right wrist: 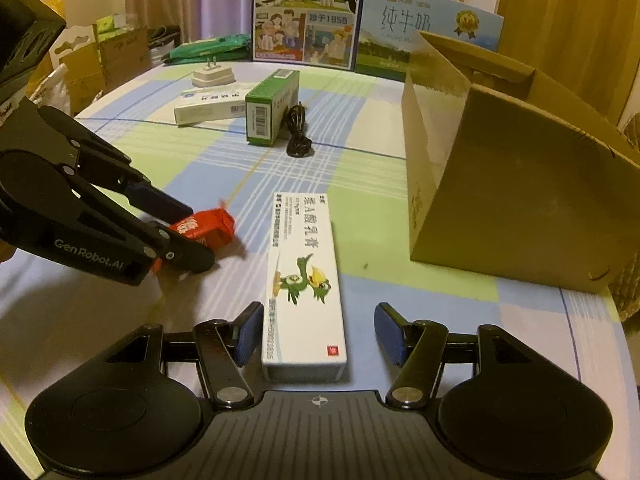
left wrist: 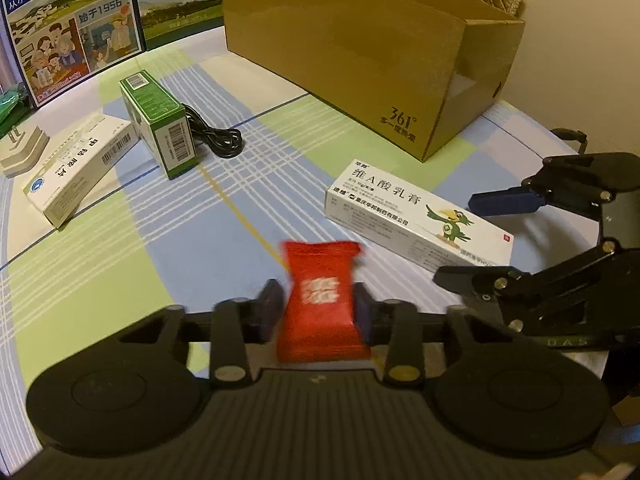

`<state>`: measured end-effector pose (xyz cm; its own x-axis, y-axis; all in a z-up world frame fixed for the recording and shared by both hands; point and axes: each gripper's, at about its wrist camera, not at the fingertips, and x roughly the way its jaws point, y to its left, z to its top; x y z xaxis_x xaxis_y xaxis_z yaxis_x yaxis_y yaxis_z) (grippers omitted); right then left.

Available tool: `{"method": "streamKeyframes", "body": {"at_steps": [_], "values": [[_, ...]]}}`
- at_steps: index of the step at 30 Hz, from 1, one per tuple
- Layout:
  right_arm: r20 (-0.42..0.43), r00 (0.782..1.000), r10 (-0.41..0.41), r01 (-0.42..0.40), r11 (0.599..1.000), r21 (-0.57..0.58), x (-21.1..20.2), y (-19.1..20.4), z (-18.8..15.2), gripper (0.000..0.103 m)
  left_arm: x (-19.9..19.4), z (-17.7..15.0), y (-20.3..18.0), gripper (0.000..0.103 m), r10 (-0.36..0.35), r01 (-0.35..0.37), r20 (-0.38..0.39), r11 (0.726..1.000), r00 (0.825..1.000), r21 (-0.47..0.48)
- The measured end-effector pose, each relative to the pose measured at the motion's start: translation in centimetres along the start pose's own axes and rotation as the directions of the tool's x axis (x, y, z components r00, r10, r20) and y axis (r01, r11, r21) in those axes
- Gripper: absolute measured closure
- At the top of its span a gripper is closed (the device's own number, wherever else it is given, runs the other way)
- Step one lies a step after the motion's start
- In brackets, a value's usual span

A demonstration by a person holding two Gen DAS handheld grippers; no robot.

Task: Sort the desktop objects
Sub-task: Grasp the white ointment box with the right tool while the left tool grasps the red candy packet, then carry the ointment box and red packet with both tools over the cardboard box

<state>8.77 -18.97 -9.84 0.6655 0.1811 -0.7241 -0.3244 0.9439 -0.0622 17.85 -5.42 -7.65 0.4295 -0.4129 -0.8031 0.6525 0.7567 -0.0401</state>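
Your left gripper (left wrist: 316, 304): its blue pads pinch a small red foil packet (left wrist: 320, 300) with white print, a little above the checked blue and green tablecloth (left wrist: 248, 184)
Your right gripper (right wrist: 318, 336): fingers spread wide, one on each side of the near end of the long white ointment box with a green bird (right wrist: 304, 280); no contact visible
Ointment box: flat on the cloth, near the open brown cardboard box (left wrist: 360, 52)
Further back: green carton (left wrist: 158, 118) beside a coiled black cable (left wrist: 216, 136) and a white medicine box (left wrist: 80, 164), with a white plug adapter (right wrist: 212, 76) behind
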Motion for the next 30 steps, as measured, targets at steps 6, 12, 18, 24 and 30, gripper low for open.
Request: {"method": "streamKeyframes", "body": {"at_steps": [6, 12, 18, 24, 30], "values": [[0.009, 1.000, 0.020, -0.020, 1.000, -0.003, 0.5, 0.1, 0.8, 0.045, -0.6, -0.1, 0.3, 0.078, 0.018, -0.018, 0.004, 0.999, 1.000, -0.035], [-0.005, 0.999, 0.037, -0.037, 0.999, -0.015, 1.8, 0.2, 1.6, 0.052, -1.1, 0.1, 0.4, 0.078, 0.033, -0.031, 0.032, 0.999, 0.999, -0.044], [-0.014, 0.999, 0.051, -0.051, 0.999, 0.005, 2.0, 0.0, 2.1, 0.068, -1.1, 0.1, 0.4, 0.078, 0.024, -0.023, 0.023, 0.998, 0.999, -0.053], [0.013, 0.999, 0.035, -0.035, 0.999, 0.014, 0.2, -0.1, 2.2, 0.068, -2.3, 0.8, 0.1, 0.078, 0.050, -0.046, 0.049, 0.997, 0.998, -0.066], [0.049, 0.999, 0.021, -0.023, 0.999, 0.044, -3.0, -0.5, 2.8, 0.068, -4.4, 1.6, -1.3, 0.078, 0.080, -0.071, 0.079, 0.992, 0.994, -0.105]]}}
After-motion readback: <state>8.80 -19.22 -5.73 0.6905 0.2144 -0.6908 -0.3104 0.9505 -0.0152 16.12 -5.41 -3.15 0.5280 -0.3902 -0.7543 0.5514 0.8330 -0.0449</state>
